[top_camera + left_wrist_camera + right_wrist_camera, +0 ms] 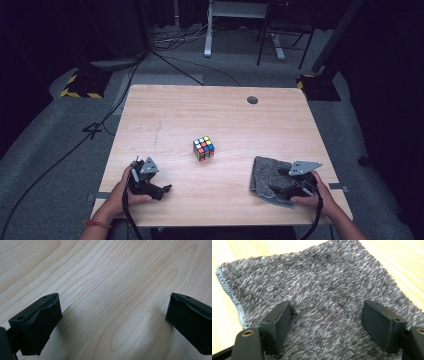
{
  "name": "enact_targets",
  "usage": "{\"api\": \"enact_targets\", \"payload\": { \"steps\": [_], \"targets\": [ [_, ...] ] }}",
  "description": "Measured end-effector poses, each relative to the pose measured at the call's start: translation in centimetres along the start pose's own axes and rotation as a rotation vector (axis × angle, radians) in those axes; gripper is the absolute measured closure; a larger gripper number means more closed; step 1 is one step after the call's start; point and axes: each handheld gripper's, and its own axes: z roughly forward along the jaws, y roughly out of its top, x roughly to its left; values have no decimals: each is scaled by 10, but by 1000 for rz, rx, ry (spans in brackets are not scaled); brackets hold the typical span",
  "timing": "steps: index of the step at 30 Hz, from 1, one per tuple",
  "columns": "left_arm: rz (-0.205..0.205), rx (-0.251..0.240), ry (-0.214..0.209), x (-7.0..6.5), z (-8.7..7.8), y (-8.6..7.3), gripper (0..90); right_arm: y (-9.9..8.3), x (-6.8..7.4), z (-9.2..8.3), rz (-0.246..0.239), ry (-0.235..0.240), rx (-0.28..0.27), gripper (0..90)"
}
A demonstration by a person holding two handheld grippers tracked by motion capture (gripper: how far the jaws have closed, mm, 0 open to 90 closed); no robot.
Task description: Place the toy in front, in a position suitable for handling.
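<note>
- Left gripper (165, 189): held near-left of the puzzle cube (203, 148), low over the bare wooden table (210, 115); jaws spread wide, nothing between them.
- Puzzle cube: mid-table, apart from both grippers.
- Grey cloth (265, 175): near-right of the cube.
- Right gripper (274, 190): over the cloth, jaws wide apart, pads (280, 322) resting on the pile, nothing clamped.

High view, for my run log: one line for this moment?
left claw: open, over bare table | right claw: open, on grey cloth | cube: mid-table, untouched
</note>
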Motion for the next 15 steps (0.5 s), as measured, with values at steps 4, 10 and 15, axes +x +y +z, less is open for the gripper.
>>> {"api": "enact_targets", "payload": {
  "steps": [4,10,15],
  "targets": [
    [11,-2,-8,-1,3,3,5,-1,-1,0,4,0,-2,245],
    [33,2,-28,-3,12,14,2,-1,-1,0,8,1,-4,245],
    [64,1,-53,-4,26,30,2,-1,-1,0,10,-2,-4,245]
  ]
}}
